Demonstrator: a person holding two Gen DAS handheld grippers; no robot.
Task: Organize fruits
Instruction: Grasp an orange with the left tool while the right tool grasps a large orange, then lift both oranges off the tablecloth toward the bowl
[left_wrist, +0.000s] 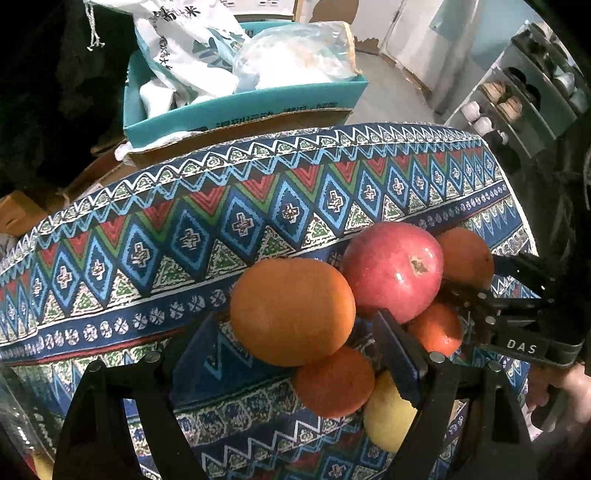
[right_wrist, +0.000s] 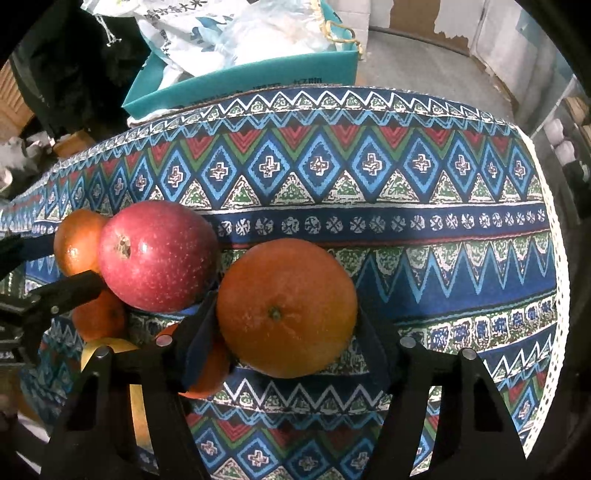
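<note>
STEP: picking fruit | right gripper (right_wrist: 286, 332) jaws clamped on big orange (right_wrist: 286, 308) (mid-desk (right_wrist: 443, 236)) | left gripper (left_wrist: 295, 354) jaws apart over the fruit pile | NEXT: lift clear of apple (right_wrist: 157, 256).

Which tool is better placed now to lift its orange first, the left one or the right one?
Right. The right tool appears to touch both sides of its large orange; the left tool stands open, with gaps beside the other orange.
</note>
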